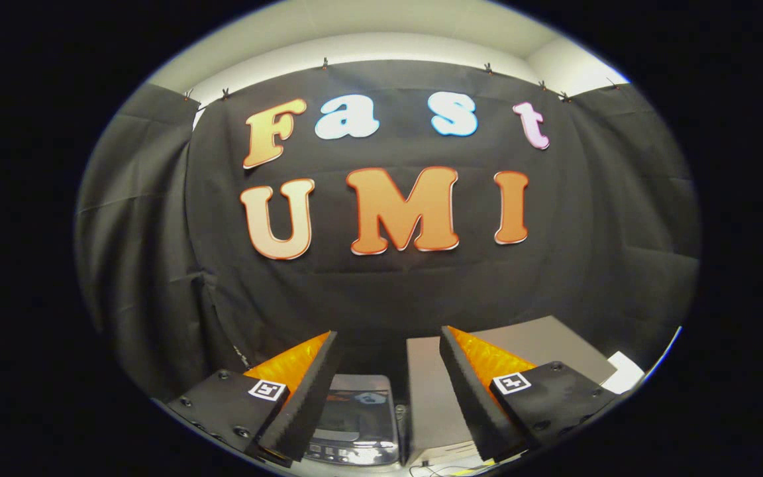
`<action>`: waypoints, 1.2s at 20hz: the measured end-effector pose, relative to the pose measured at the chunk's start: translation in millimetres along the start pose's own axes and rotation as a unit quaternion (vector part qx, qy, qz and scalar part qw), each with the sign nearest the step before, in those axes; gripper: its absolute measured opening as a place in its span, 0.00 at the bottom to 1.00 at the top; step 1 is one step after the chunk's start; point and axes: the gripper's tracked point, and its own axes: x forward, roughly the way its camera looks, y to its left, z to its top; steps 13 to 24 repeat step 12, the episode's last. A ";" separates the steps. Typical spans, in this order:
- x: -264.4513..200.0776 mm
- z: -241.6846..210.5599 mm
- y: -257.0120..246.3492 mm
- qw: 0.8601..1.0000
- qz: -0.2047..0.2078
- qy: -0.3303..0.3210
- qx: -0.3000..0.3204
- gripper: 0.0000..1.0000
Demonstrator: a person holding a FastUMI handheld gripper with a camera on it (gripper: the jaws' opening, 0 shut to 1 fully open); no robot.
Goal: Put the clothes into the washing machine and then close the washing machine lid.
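My gripper [388, 332] is held high and is open, with a wide gap and nothing between its fingers. Far below, seen in the gap by the left finger, stands a small top-loading washing machine [358, 417]. Its control panel [354, 454] faces me. Its top looks like a dark window with a patch of orange and pale blue [361, 397] showing in it; I cannot tell whether that is clothing or whether the lid is up or down. The fingers hide the machine's sides.
A grey table top [534, 344] lies to the right of the machine, partly behind the right finger. A white flat object [623, 371] sits at its far right. Thin cables [441, 470] lie near the machine's front. The booth's black cloth wall stands beyond.
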 end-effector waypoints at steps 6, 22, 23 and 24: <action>-38.6 38.4 -80.7 0.998 -0.020 -0.045 -0.024 0.98; -63.7 43.0 -140.6 0.998 -0.009 -0.066 -0.021 0.98; -63.7 43.0 -140.6 0.998 -0.009 -0.066 -0.021 0.98; -63.7 43.0 -140.6 0.998 -0.009 -0.066 -0.021 0.98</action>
